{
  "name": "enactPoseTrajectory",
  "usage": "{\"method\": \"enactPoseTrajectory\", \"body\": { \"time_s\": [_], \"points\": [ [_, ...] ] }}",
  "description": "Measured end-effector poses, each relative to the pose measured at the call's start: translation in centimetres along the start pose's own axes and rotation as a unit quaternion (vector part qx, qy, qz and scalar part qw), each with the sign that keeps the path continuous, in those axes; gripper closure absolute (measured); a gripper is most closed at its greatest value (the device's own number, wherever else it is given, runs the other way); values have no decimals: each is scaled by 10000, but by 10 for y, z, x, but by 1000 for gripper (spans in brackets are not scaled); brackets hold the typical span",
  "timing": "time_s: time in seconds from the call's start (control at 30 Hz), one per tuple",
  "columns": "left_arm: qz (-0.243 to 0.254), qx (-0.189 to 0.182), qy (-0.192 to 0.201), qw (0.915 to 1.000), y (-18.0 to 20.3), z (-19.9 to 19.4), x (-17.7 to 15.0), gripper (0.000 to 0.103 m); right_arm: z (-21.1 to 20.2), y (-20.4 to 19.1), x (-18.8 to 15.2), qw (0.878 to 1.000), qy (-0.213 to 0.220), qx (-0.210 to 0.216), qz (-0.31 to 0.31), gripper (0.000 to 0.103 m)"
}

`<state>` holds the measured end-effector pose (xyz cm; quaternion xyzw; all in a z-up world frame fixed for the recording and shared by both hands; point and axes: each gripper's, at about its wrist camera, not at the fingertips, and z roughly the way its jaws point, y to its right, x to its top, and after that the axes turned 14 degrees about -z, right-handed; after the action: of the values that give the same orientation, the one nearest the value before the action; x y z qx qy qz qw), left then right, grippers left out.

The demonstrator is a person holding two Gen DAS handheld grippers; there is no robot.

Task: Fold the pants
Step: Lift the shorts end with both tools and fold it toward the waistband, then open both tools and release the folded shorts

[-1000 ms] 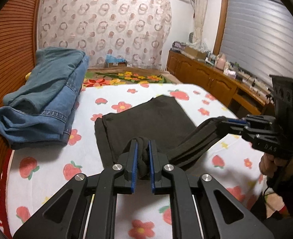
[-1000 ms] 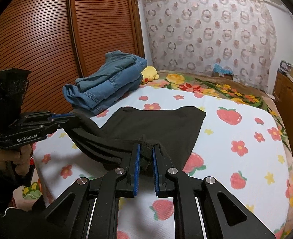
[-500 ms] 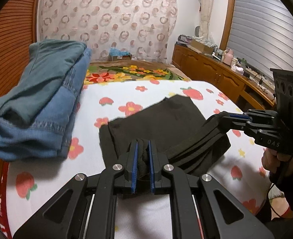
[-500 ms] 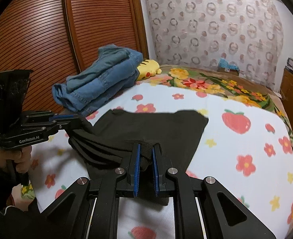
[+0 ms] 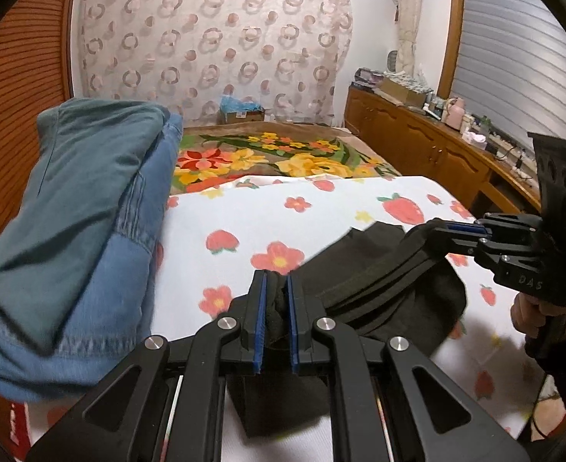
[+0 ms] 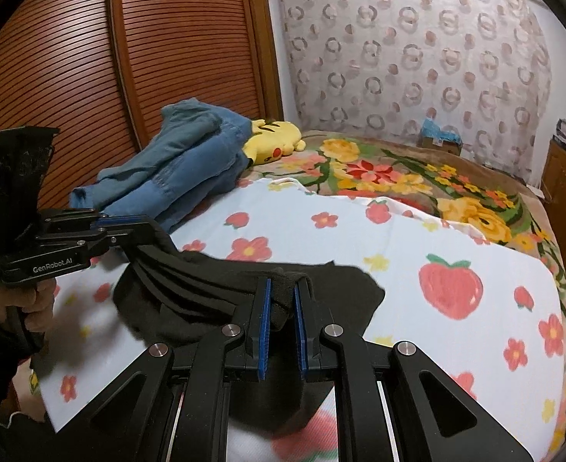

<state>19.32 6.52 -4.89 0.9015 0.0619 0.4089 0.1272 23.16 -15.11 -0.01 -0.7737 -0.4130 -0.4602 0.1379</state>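
Observation:
Black pants [image 5: 410, 300] lie partly folded on the strawberry-print sheet [image 5: 267, 215]. My left gripper [image 5: 276, 283] is shut on one bunched corner of the pants and holds it above the sheet. My right gripper [image 6: 283, 288] is shut on the other corner. The stacked layers of the lifted edge stretch taut between both grippers. The pants also show in the right wrist view [image 6: 340, 292], and the left gripper [image 6: 129, 227] at left there. The right gripper [image 5: 448, 229] shows at right in the left wrist view.
A pile of folded blue jeans [image 5: 75, 231] lies close on the left against the wooden slatted wardrobe [image 6: 90, 77]. A yellow plush toy [image 6: 273, 140] and a floral blanket [image 6: 417, 181] lie farther back. A wooden sideboard [image 5: 429, 154] runs along the right.
Both grippers have carried the held edge of the pants forward over the rest of the garment, covering most of it. The jeans pile looms nearer on the left.

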Motion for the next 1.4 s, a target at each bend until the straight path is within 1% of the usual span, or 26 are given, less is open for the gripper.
{"method": "enactPoseTrajectory", "body": {
  "time_s": [0.2, 0.27, 0.37, 0.4, 0.43, 0.5, 0.7, 0.83, 0.93, 1.03, 1.07, 1.1, 1.13, 1.2, 1.27, 1.33, 1.37, 1.4],
  "points": [
    [-123, 71, -194, 9997, -11, 20, -2, 92, 29, 7, 0, 9997, -252, 24, 64, 91],
    [-158, 85, -230, 9996, -13, 22, -4, 88, 34, 9, 0, 9995, -285, 48, 110, 91],
    [-188, 127, -245, 9994, -16, 21, -5, 81, 33, 12, 5, 9995, -263, 48, 175, 83],
    [-191, 121, -241, 9995, -16, 20, -6, 75, 30, 13, 6, 9996, -230, 6, 168, 81],
    [-194, 123, -233, 9995, -17, 19, -6, 66, 27, 14, 6, 9997, -190, -31, 160, 79],
    [-177, 113, -213, 9996, -17, 17, -7, 54, 21, 13, 6, 9998, -157, -72, 139, 72],
    [-161, 109, -287, 9994, -22, 10, -16, 54, 21, 6, -3, 9994, -323, -66, -83, 62],
    [-215, 209, -444, 9986, -26, 18, -21, 54, 36, 4, -3, 9981, -584, -43, -211, 62],
    [-226, 224, -514, 9982, -28, 20, -23, 54, 51, 11, 0, 9970, -759, -10, -164, 62],
    [-210, 228, -532, 9981, -29, 20, -25, 54, 60, 17, 6, 9968, -783, 44, -161, 62],
    [-206, 233, -533, 9981, -29, 19, -26, 54, 61, 19, 8, 9969, -772, 69, -153, 67],
    [-207, 235, -537, 9981, -30, 19, -26, 54, 62, 21, 10, 9971, -735, 121, -142, 79],
    [-212, 230, -547, 9980, -30, 18, -27, 54, 62, 21, 12, 9970, -727, 202, -153, 81],
    [-215, 143, -566, 9981, -30, 18, -27, 54, 65, 26, 13, 9969, -728, 200, -209, 91],
    [-188, 120, -570, 9981, -29, 17, -29, 54, 65, 32, 14, 9976, -679, 81, -147, 91],
    [-164, 127, -579, 9981, -28, 15, -29, 54, 66, 39, 12, 9976, -678, -148, 27, 90],
    [-162, 122, -582, 9981, -28, 14, -30, 54, 66, 38, 11, 9975, -674, -219, 40, 89],
    [-158, 121, -585, 9981, -28, 13, -30, 54, 64, 38, 10, 9975, -662, -220, 56, 82]
  ]
}}
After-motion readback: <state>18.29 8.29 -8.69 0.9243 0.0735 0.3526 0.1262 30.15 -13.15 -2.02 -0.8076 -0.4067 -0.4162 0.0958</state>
